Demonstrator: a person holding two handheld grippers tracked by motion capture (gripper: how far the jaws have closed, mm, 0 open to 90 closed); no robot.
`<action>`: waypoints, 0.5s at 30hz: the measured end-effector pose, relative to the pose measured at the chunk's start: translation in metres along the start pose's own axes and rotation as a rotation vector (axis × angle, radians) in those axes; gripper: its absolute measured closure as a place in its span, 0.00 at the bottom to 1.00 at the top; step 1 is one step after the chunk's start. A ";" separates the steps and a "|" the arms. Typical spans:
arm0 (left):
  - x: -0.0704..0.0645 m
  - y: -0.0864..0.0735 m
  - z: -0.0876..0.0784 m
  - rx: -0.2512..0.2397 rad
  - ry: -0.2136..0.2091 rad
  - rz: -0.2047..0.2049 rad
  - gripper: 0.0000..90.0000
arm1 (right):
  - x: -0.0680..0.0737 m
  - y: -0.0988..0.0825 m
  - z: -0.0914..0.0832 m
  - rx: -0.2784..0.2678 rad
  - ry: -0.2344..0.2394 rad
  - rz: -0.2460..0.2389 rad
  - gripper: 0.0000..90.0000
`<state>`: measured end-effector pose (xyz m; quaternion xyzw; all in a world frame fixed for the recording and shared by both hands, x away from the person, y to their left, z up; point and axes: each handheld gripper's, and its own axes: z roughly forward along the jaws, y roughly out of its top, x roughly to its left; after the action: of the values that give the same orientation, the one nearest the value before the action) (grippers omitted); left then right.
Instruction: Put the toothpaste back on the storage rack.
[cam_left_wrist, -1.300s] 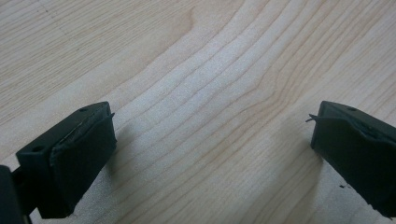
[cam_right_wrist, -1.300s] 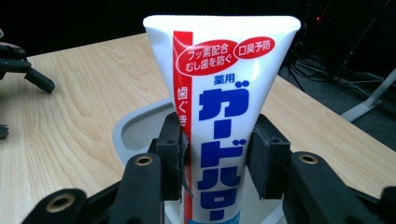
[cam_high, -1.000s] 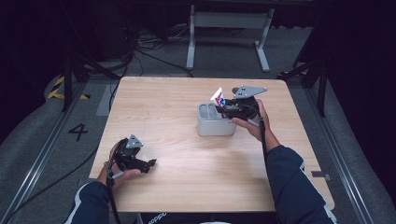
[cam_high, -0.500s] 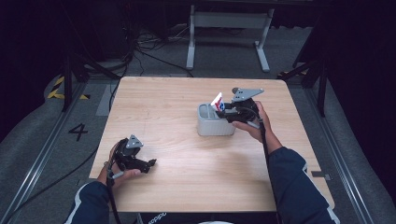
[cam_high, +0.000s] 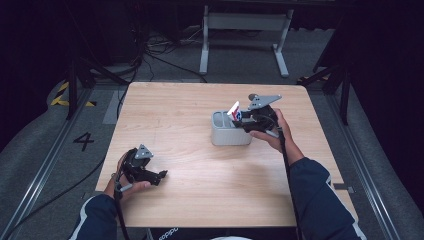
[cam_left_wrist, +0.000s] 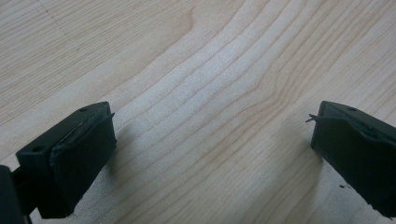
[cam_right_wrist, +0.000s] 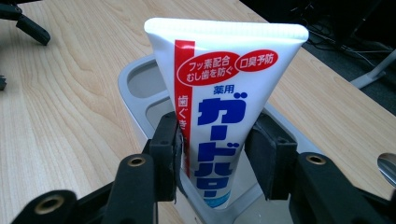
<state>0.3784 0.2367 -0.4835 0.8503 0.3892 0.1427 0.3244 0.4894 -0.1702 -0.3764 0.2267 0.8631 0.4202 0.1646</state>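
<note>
A white toothpaste tube (cam_high: 234, 111) with red and blue print stands upright, its lower end down inside a grey compartment holder (cam_high: 227, 136) at the table's middle right. My right gripper (cam_high: 243, 123) is shut on the tube from the holder's right side. In the right gripper view the two pads press the tube (cam_right_wrist: 224, 93) on both sides above the holder's rim (cam_right_wrist: 135, 88), and the right gripper (cam_right_wrist: 212, 140) sits low on the tube. My left gripper (cam_high: 159, 176) rests near the front left of the table, open, with bare wood between its jaws (cam_left_wrist: 212, 140).
The wooden table (cam_high: 185, 115) has free room across its left and front. A shiny rounded metal object (cam_right_wrist: 388, 167) shows at the right edge of the right gripper view. Beyond the table's far edge stand a metal frame (cam_high: 245, 22) and floor cables.
My right gripper has lowered the toothpaste tube a little, deeper into the grey holder. The left gripper has stayed where it was.
</note>
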 end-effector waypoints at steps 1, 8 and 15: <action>0.000 0.000 0.000 -0.001 0.002 0.001 0.00 | 0.000 0.000 0.000 0.001 -0.001 0.001 0.64; 0.000 0.000 0.000 0.000 0.002 0.003 0.00 | -0.004 -0.001 -0.007 -0.058 0.008 0.044 0.65; 0.000 0.000 0.000 0.000 0.002 0.003 0.00 | -0.001 0.003 -0.012 -0.061 -0.003 0.030 0.64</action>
<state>0.3785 0.2368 -0.4834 0.8507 0.3880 0.1441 0.3240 0.4849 -0.1767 -0.3672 0.2350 0.8460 0.4485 0.1668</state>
